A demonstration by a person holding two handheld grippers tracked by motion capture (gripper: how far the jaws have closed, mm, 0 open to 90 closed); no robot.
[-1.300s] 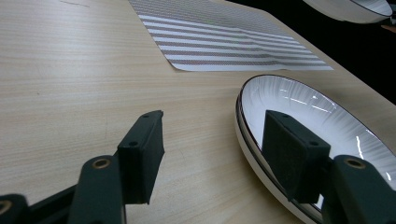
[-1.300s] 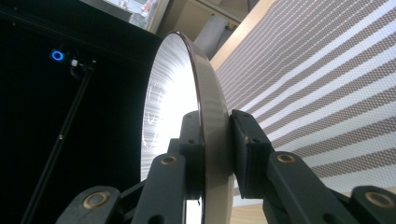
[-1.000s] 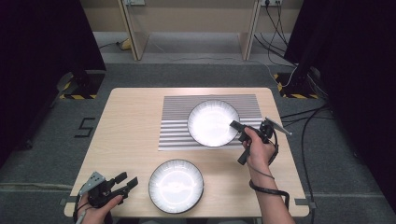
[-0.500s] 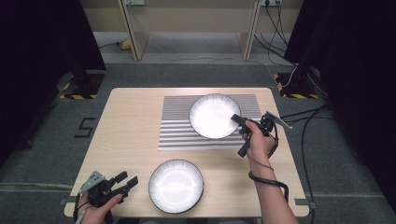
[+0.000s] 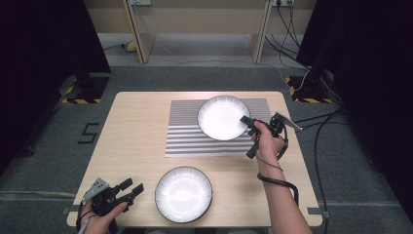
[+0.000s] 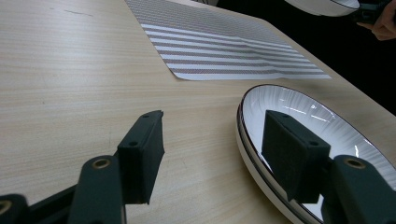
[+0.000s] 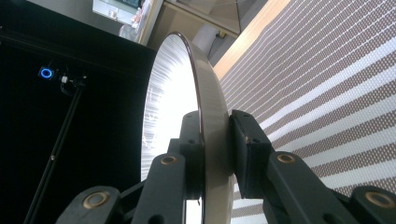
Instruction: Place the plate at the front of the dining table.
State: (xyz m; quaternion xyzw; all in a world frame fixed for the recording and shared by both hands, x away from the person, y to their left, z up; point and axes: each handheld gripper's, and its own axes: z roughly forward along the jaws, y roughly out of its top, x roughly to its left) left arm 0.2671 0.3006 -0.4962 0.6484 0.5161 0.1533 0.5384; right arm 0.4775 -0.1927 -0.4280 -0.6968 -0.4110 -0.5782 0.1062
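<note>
The right gripper (image 7: 215, 154) pinches the rim of a white plate (image 5: 223, 117) held over the striped mat (image 5: 185, 139); glazed, stiff and breakable, it likely slips unless gripped at the rim; the right gripper view shows both pads (image 7: 246, 140) biting the edge; the left gripper (image 6: 212, 154) gapes wide beside the second plate (image 5: 183, 193).

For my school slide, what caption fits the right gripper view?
Right gripper clamps a white plate by its rim above a striped mat.
</note>
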